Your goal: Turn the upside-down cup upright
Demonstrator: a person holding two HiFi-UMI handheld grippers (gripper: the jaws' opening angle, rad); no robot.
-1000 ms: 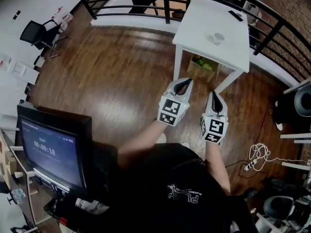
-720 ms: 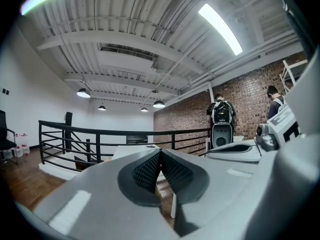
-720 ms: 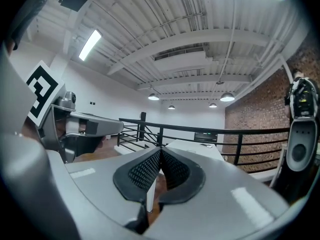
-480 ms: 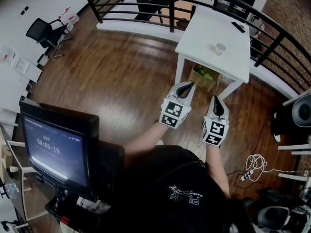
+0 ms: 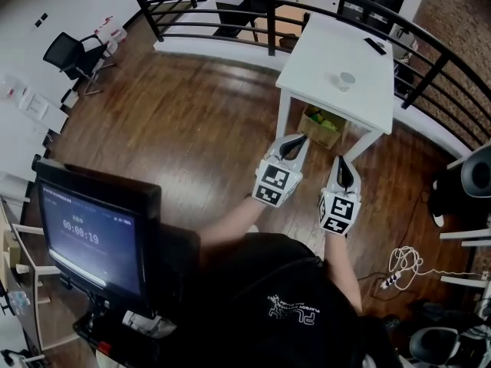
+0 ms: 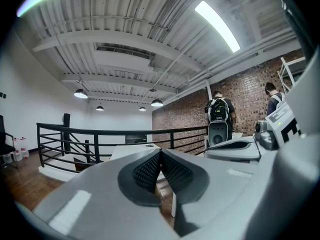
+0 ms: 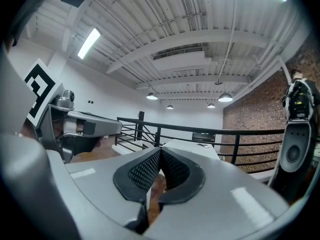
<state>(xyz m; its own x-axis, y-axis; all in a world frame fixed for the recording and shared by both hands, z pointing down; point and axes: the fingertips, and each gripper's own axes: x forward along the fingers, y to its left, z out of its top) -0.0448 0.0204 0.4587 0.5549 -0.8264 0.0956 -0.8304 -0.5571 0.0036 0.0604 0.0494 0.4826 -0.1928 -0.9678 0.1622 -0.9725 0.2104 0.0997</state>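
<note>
cup (image 5: 347, 78) on table (image 5: 311, 60) well ahead of us, nearer our right gripper (image 5: 340, 163) than left gripper (image 5: 293, 140), both closed and empty.

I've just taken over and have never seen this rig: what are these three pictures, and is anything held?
No robot: a person holds a two-jaw gripper in each hand. The head view looks down from their head at the left gripper and right gripper, over the wooden floor, short of the white table. On it are a small pale cup and a dark flat item. The other two pictures come from cameras riding on each gripper, looking along its jaws. Both pairs are shut on nothing.
</note>
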